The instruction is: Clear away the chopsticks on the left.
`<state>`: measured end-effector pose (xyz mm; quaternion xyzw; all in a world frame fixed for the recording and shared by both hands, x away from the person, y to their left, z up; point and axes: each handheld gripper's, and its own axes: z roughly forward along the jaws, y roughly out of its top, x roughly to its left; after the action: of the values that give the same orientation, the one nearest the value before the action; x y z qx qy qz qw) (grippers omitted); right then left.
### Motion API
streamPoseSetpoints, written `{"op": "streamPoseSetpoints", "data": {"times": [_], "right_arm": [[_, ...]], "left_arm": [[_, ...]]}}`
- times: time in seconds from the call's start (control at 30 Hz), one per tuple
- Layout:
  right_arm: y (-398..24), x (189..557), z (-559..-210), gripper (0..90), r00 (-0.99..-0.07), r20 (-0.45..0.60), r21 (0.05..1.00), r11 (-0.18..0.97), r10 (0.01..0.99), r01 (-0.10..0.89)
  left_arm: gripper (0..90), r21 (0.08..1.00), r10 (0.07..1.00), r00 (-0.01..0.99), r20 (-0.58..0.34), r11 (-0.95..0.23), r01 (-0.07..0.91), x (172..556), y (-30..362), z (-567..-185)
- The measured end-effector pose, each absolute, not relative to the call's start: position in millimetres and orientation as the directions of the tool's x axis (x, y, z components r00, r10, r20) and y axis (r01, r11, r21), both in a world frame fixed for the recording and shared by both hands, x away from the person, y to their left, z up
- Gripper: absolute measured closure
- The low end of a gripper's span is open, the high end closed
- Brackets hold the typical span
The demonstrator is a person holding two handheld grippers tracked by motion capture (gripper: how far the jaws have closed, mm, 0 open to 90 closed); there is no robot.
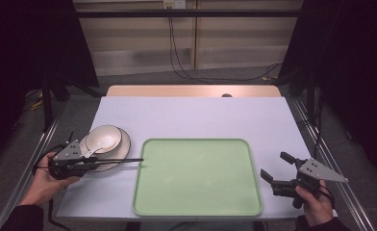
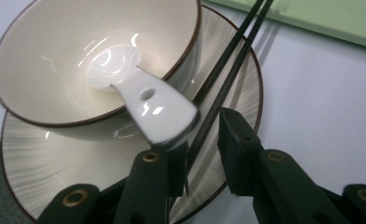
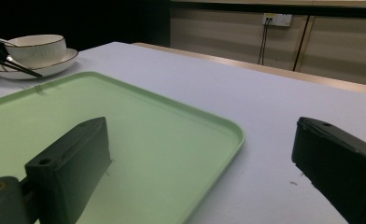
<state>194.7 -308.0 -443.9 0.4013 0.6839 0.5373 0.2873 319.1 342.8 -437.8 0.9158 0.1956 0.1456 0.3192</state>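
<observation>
Chopsticks point(image 2: 228, 70) lie across the plate point(image 2: 27, 154) rim beside the bowl point(image 2: 41, 51) holding a white spoon point(image 2: 144, 100), between the parted left tongs point(image 2: 202, 149). Right tongs point(image 1: 277, 168) gape wide beside the green tray point(image 1: 196, 175) on the tabletop point(image 1: 191, 115).

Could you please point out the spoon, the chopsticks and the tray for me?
Spoon point(image 2: 155, 109), left gripper view, on its white handle.
Chopsticks point(image 2: 228, 70), left gripper view, on the dark shafts over the plate.
Tray point(image 1: 196, 178), high view, on its bare green floor.
</observation>
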Motion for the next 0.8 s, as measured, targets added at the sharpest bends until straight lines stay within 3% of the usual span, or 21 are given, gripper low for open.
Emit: {"op": "streamPoseSetpoints", "data": {"times": [0.43, 0.8], "right_arm": [[-309.6, 195.4, -444.6, 4.0, -0.496, 0.038, 0.963, 0.101, 0.867, 0.249], [-309.9, 195.3, -445.1, 4.0, -0.495, 0.050, 0.962, 0.092, 0.867, 0.258]], "left_arm": [[78.4, 0.620, 0.392, 0.909, 0.143, -0.751, 0.227, 321.4, 332.2, -440.2], [85.4, 0.635, 0.405, 0.907, 0.118, -0.733, 0.245, 320.7, 336.7, -441.3]]}}
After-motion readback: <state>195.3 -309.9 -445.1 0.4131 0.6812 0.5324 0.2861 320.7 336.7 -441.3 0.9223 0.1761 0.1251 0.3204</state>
